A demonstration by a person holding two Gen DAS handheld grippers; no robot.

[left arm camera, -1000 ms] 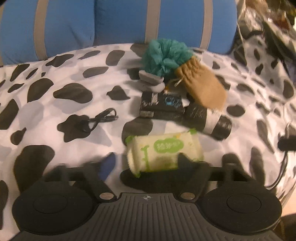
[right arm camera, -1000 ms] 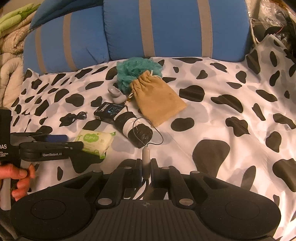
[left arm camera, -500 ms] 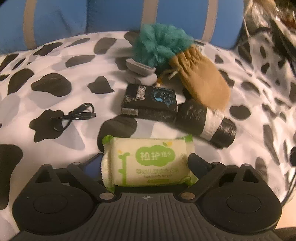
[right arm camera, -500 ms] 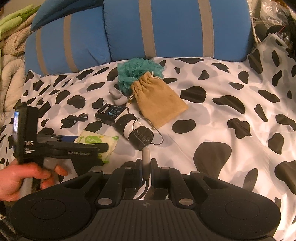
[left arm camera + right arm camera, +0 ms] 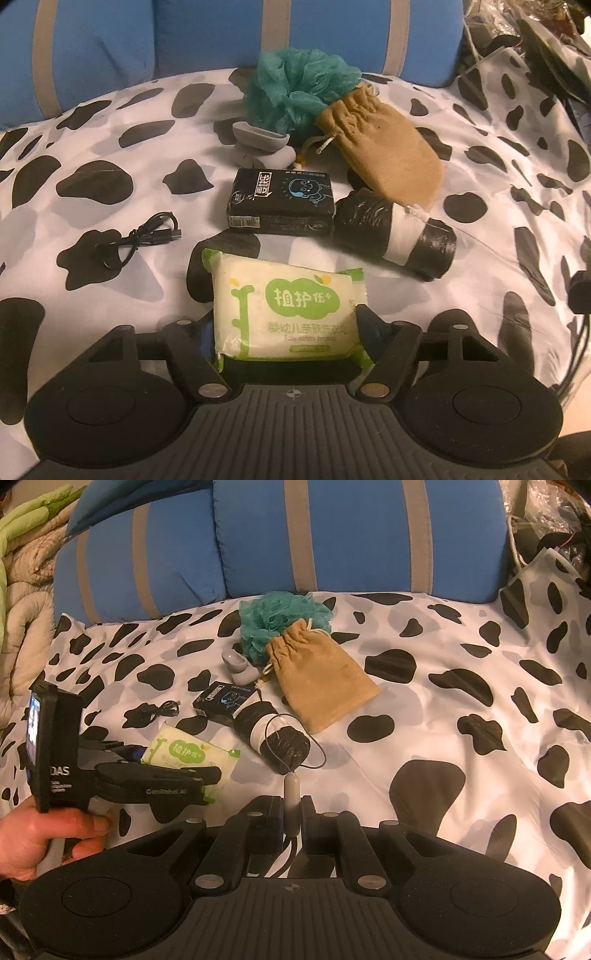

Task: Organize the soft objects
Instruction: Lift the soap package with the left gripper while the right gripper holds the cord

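My left gripper (image 5: pixel 286 325) is shut on a white and green soap pack (image 5: pixel 286 306), held just above the cow-print sheet; it also shows in the right wrist view (image 5: pixel 184 757). My right gripper (image 5: pixel 291 806) is shut on a grey cord plug (image 5: pixel 291 794) whose thin cable loops over a black bag roll (image 5: pixel 273 734). Beyond lie a black packet (image 5: pixel 282 201), a tan drawstring pouch (image 5: pixel 384 147), a teal mesh sponge (image 5: pixel 299 88) and a grey earbud case (image 5: pixel 262 142).
A coiled black cable (image 5: pixel 140 242) lies left of the packet. Blue striped pillows (image 5: pixel 332 535) stand along the back. A quilt (image 5: pixel 22 590) is piled at the far left. Dark clutter (image 5: pixel 546 44) sits at the right rear.
My left gripper moved forward around the soap pack and closed on it, lifting its near end. The right gripper stayed still, holding the cord plug.
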